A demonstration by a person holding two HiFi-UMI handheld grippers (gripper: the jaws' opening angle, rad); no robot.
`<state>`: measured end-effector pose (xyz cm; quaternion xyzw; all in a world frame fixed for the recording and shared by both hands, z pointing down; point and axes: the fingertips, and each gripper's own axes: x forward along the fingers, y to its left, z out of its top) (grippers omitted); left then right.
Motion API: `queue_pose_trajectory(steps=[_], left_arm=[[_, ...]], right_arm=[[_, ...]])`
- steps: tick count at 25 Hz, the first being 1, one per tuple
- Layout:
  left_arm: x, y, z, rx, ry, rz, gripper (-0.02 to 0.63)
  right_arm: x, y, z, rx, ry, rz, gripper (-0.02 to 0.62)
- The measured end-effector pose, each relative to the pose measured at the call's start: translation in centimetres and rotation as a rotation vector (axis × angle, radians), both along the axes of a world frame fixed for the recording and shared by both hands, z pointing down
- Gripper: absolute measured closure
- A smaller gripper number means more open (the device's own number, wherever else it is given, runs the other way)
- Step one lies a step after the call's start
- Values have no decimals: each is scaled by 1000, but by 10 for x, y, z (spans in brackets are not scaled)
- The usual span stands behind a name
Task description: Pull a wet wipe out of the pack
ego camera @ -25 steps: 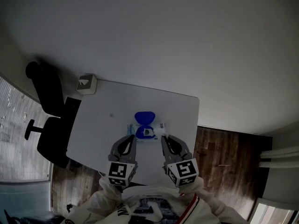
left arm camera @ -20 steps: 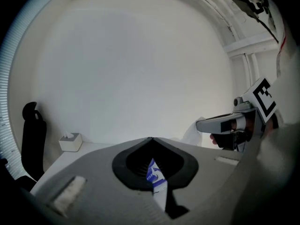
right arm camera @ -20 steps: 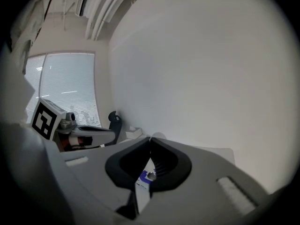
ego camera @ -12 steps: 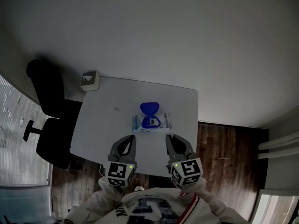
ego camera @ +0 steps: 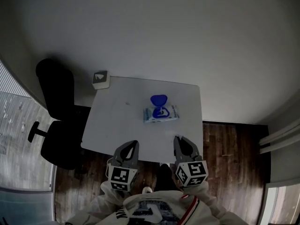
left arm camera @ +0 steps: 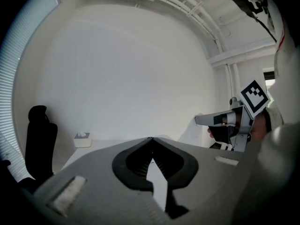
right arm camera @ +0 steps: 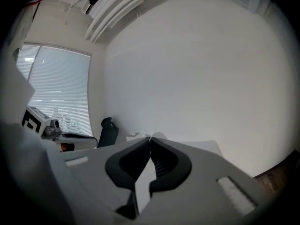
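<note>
The room looked like a plain office or small workroom. A white table stood against a bare white wall, and a black office chair with a high back and an armrest was just beside one end of it. Slatted blinds covered a large window near the chair. The floor was dark wood boards, and white pipes ran along the top of the wall. A small tissue box sat on the table's far corner.
</note>
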<state>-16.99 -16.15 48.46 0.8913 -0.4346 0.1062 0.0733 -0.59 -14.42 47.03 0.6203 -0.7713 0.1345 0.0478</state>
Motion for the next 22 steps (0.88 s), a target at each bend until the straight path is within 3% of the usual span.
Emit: queue_pose_trajectory(steps=[9,22], left_arm=[[-23,55,-12,11,29,21,603],[5,92,-22,19,32,6,603]], right_arm=[[-31,67,-22,28,44,33,589],[-13,110,-31,25,48,-10,589]])
